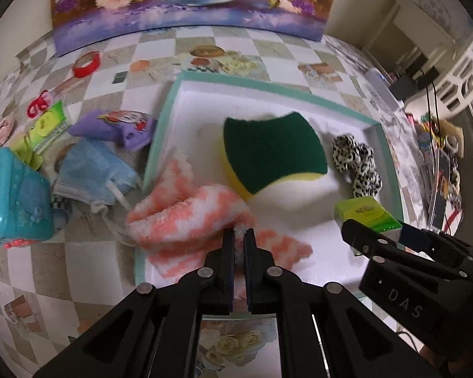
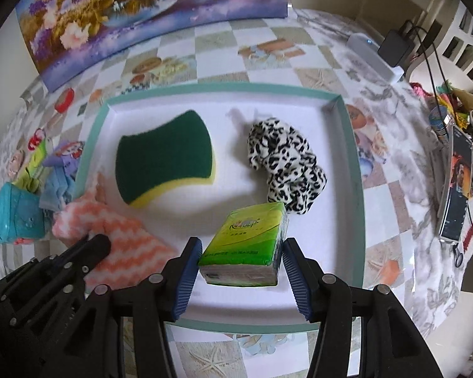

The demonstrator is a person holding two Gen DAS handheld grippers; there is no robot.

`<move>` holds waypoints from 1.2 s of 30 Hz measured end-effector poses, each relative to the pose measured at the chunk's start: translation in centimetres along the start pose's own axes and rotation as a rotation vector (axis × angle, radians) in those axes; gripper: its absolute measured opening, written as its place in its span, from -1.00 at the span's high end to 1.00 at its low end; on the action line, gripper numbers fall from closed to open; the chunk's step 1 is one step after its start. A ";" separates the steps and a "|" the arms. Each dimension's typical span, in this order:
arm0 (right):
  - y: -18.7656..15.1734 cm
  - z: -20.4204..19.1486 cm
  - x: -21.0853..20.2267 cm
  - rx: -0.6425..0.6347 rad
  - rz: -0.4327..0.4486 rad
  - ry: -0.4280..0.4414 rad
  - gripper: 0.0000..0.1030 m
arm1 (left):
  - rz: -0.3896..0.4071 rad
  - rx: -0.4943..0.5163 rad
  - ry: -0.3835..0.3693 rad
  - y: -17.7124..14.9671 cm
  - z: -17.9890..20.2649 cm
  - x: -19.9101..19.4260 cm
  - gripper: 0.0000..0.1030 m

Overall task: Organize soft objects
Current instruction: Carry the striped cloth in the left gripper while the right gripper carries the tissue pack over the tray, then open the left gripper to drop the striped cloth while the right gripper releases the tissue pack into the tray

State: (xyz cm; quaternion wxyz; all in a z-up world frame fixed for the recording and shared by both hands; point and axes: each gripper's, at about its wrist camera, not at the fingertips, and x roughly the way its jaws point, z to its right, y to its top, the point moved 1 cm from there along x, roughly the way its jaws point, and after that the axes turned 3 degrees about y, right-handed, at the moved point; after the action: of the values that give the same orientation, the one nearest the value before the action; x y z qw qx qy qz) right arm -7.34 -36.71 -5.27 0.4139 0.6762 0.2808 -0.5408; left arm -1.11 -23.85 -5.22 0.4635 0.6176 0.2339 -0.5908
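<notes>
A white tray with a teal rim holds a green and yellow sponge and a leopard-print fabric piece. My left gripper is shut on a fuzzy pink and white sock. The sock lies over the tray's left rim and onto its floor. My right gripper is shut on a green tissue pack, low over the tray's near right part, just in front of the leopard piece.
Left of the tray lie a purple pouch, a blue face mask, a teal box, another green pack and a red tape roll. A flower painting stands behind. A phone and cables crowd the right side.
</notes>
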 end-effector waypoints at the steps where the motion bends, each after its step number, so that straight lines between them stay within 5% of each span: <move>1: -0.1 0.0 0.1 0.001 -0.005 -0.002 -0.09 | -0.010 0.011 -0.004 -0.1 0.4 0.3 0.90; 13: 0.1 0.1 -0.2 -0.002 -0.004 -0.030 -0.11 | -0.052 -0.023 -0.057 -0.7 0.8 1.1 0.85; 14: 0.2 0.0 -0.3 -0.006 0.001 -0.035 -0.13 | -0.047 -0.019 -0.051 -0.7 0.8 0.8 0.80; 16: 0.3 -0.1 -0.6 -0.015 0.011 -0.047 -0.14 | -0.044 -0.016 -0.049 -0.7 0.7 0.4 0.40; 19: 0.4 0.0 -1.3 -0.020 0.035 -0.087 -0.26 | -0.028 -0.025 -0.047 -0.6 0.3 -0.5 0.16; 32: 0.7 0.5 -3.1 0.010 0.099 -0.073 -0.28 | 0.078 -0.104 -0.005 0.3 -2.2 -3.7 -0.23; 36: 0.8 0.4 -3.0 0.005 0.100 -0.085 -0.56 | 0.112 -0.120 0.064 0.5 -2.9 -4.0 -0.57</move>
State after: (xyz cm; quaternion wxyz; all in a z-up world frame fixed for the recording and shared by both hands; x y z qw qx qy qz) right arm -7.68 -37.22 -2.21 0.4505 0.6667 0.2275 -0.5484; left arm 0.03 -20.65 -1.69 0.5242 0.6195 0.2484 -0.5289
